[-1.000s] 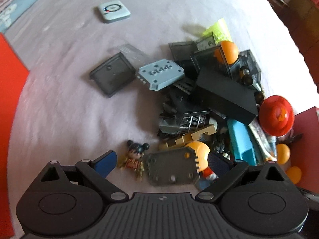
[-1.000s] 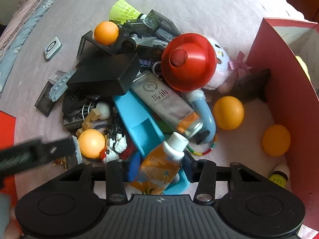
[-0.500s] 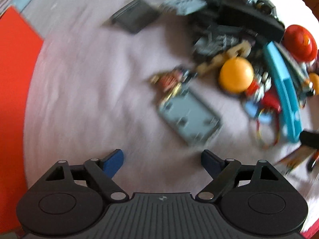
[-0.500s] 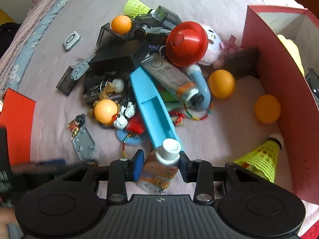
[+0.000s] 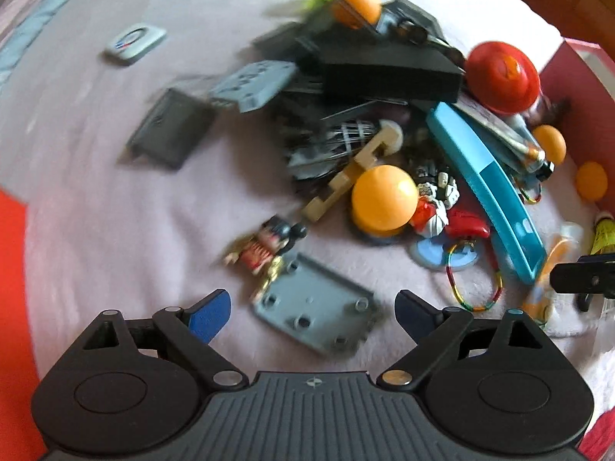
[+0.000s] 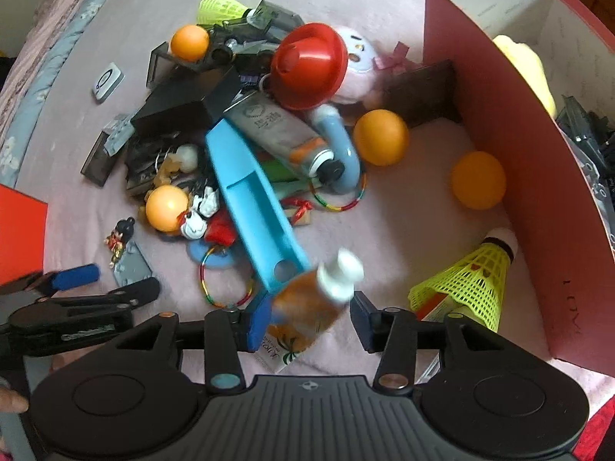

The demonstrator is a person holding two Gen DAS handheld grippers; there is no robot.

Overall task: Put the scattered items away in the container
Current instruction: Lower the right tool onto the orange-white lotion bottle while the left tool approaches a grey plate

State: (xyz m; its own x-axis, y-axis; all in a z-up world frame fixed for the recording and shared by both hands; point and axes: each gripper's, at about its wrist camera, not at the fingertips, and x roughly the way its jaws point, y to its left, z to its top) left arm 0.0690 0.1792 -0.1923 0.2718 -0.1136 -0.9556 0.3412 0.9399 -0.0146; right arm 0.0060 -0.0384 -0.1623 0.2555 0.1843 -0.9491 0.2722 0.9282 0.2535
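Observation:
My left gripper (image 5: pixel 313 301) points down with its jaws opening wide. A flat grey studded plate (image 5: pixel 313 315) lies on the pink cover between the blue pads, which stay clear of it. A small figurine (image 5: pixel 265 247) lies just beyond the plate. My right gripper (image 6: pixel 309 317) has its jaws opening around an orange tube with a white cap (image 6: pixel 311 307). The tube is blurred and tilted, and the right pad stands clear of it. The red box (image 6: pixel 499 153) stands open on the right, holding a yellow plush (image 6: pixel 526 65) and dark parts.
The heap holds orange balls (image 6: pixel 380 136), a red hat (image 6: pixel 307 65), a long blue tray (image 6: pixel 253 199), a silver tube (image 6: pixel 276 130), a black box (image 5: pixel 388 71) and coloured rings (image 6: pixel 226 280). A yellow shuttlecock (image 6: pixel 469 284) lies beside the box. An orange-red sheet (image 5: pixel 11 269) borders the left.
The left gripper pulled back, rolled and came down again over the grey plate. The right gripper carried the orange tube towards the box, then its jaws widened and the tube tipped loose.

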